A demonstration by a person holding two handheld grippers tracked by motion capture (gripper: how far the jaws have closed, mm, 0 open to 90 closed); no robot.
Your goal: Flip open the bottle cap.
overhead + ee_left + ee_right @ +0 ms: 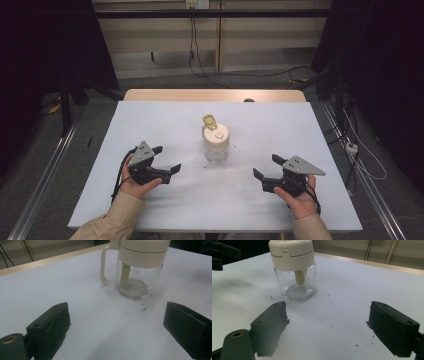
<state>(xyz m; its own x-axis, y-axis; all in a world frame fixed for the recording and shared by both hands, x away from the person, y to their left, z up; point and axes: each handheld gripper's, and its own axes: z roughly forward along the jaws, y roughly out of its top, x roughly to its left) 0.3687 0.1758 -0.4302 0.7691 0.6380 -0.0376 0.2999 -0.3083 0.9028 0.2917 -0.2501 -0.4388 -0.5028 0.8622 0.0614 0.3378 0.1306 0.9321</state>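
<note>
High view: glass jar (pixel 216 144) with cream lid is seen upright mid-tabletop (pixel 150 125), flanked well apart by left claw (pixel 167 160) and right claw (pixel 264 167), both held open, empty.

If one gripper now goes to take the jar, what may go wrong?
1. The glass jar is smooth and round; the fingers may slip on it.
2. Its cream lid looks large over a small base, so a side push could tip it.
3. The thin handle may catch a finger.

clear glass jar (pixel 216 150) with cream lid (pixel 215 135) on a plain pale blue-white table (pixel 150 125).
</note>
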